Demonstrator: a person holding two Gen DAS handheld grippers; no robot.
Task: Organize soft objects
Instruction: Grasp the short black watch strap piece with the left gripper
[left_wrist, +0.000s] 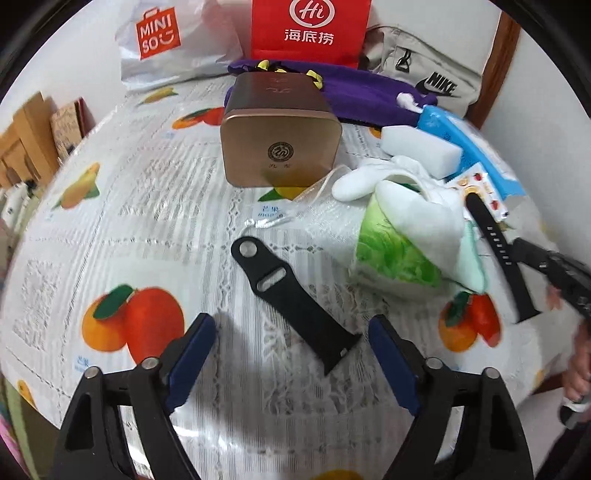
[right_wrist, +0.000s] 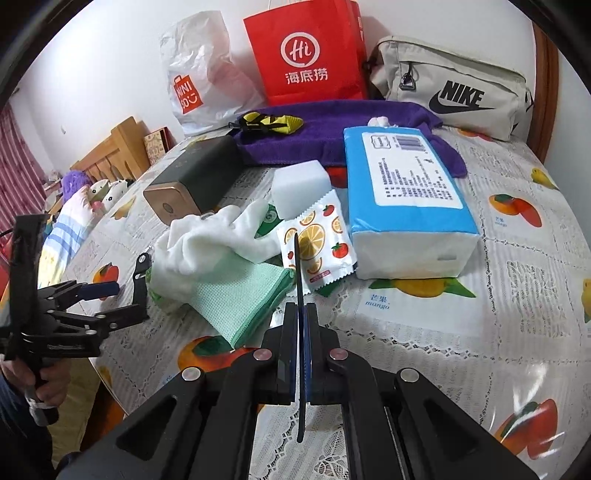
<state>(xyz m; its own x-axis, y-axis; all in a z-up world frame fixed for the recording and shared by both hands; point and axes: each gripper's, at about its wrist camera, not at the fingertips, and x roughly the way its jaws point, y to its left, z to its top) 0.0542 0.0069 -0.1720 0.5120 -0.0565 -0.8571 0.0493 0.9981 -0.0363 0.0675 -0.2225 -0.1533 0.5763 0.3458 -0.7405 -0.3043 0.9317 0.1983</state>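
Note:
A black watch strap piece (left_wrist: 291, 295) lies flat on the fruit-print tablecloth (left_wrist: 110, 221). My left gripper (left_wrist: 291, 325) hangs just above the strap's wide end, open, one blue pad on each side and neither touching it. My right gripper (right_wrist: 301, 310) is shut on a second black strap (right_wrist: 297, 258), seen edge-on and sticking out past the fingertips. In the left wrist view that strap (left_wrist: 495, 240) slants up from the right gripper (left_wrist: 524, 254) over the pile of soft things. The left gripper (right_wrist: 122, 284) shows at the table's left edge.
A white cloth (right_wrist: 207, 236), green mesh pouch (right_wrist: 240, 299), fruit-print sachet (right_wrist: 317, 243), white sponge (right_wrist: 301, 181) and blue tissue pack (right_wrist: 402, 192) crowd the middle. A bronze tin (left_wrist: 280, 140) lies behind the strap. Purple towel (right_wrist: 332, 136) and bags line the wall.

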